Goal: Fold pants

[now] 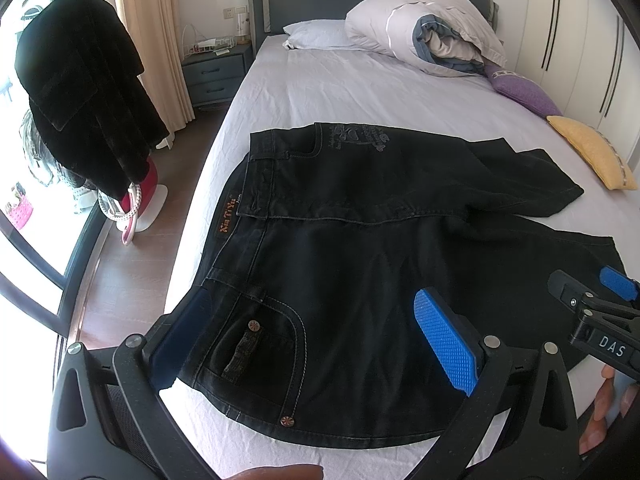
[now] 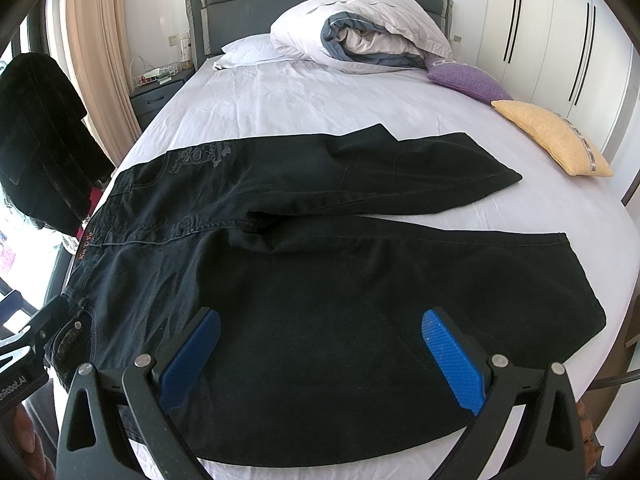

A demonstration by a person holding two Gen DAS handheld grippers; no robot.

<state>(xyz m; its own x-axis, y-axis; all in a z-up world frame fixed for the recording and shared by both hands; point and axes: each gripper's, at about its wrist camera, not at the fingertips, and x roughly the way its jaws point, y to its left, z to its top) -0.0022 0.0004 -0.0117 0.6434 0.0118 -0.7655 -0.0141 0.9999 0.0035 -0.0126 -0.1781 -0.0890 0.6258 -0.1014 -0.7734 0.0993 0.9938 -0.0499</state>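
The black pants (image 2: pixel 304 264) lie spread flat on the bed (image 2: pixel 280 100), long axis running from 9 o'clock at the waistband to 3 o'clock at the hems, legs parted in a V. The left gripper (image 1: pixel 316 336) hovers over the near waist corner and pocket, fingers spread wide, gripping nothing. The right gripper (image 2: pixel 320 352) hovers over the near leg, likewise spread and empty. The near edge of the pants at 6 o'clock is partly hidden behind both gripper frames; contact with the cloth appears absent but is uncertain.
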